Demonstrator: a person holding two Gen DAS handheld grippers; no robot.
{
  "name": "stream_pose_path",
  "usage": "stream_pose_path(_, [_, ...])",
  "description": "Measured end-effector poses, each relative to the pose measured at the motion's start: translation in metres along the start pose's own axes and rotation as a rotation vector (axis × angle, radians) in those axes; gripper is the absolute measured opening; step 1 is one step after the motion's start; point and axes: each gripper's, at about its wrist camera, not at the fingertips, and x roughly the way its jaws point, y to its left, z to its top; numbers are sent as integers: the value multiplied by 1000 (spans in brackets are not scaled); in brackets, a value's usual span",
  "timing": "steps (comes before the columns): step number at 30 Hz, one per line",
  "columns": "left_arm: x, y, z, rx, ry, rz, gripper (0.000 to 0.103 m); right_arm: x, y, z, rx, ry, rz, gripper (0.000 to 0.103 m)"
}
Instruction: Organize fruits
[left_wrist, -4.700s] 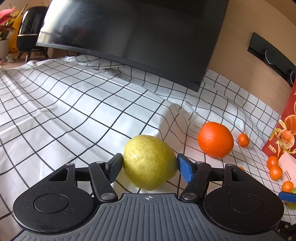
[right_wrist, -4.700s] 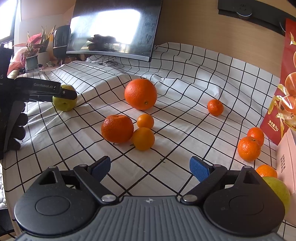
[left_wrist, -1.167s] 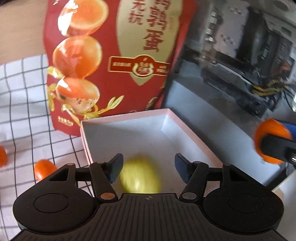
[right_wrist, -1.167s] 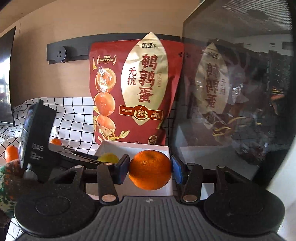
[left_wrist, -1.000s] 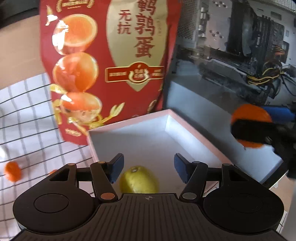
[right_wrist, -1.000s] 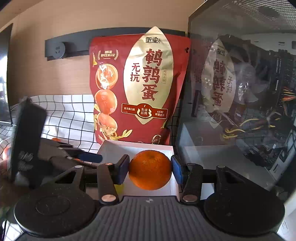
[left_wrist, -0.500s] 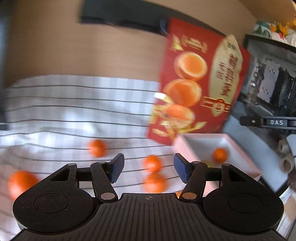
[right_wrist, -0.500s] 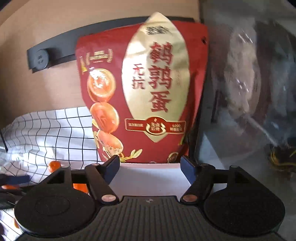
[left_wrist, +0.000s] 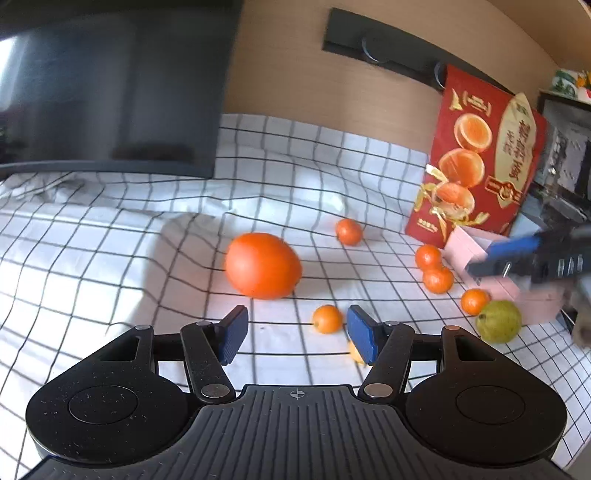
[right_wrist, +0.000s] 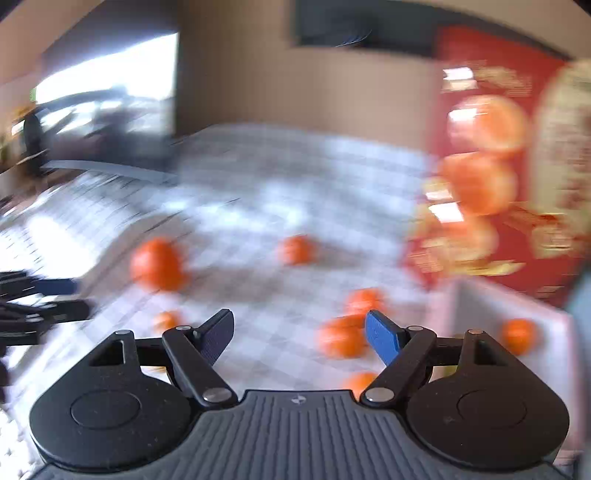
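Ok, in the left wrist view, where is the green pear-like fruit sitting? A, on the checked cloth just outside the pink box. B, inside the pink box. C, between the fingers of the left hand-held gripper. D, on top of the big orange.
A: the green fruit lies on the checked cloth, beside the outer wall of the pink box, next to a small orange.

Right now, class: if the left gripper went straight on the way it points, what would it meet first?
Probably the checked cloth; the left gripper has open, empty jaws, and a small orange lies just right of that line.
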Motion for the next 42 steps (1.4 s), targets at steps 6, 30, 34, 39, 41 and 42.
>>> stream_pose_path(6, [5,24,0,-123,-30,21,64,59,72,-13,-26,135,178,68])
stream_pose_path(30, [46,8,11,-201,-79,19,64,-9,5,-91,-29,155,47,30])
stream_pose_path(34, [65,27,31,-285,-129,117,64,-15,-12,-108,-9,149,30,30])
stream_pose_path(39, [96,30,36,-264,-87,153,64,-10,-17,-117,-2,139,23,30])
stream_pose_path(41, [103,30,32,-259,-61,153,64,-11,-16,-118,-9,127,23,30])
stream_pose_path(42, [105,31,30,-264,-52,152,65,-11,-16,-119,-10,125,23,30])
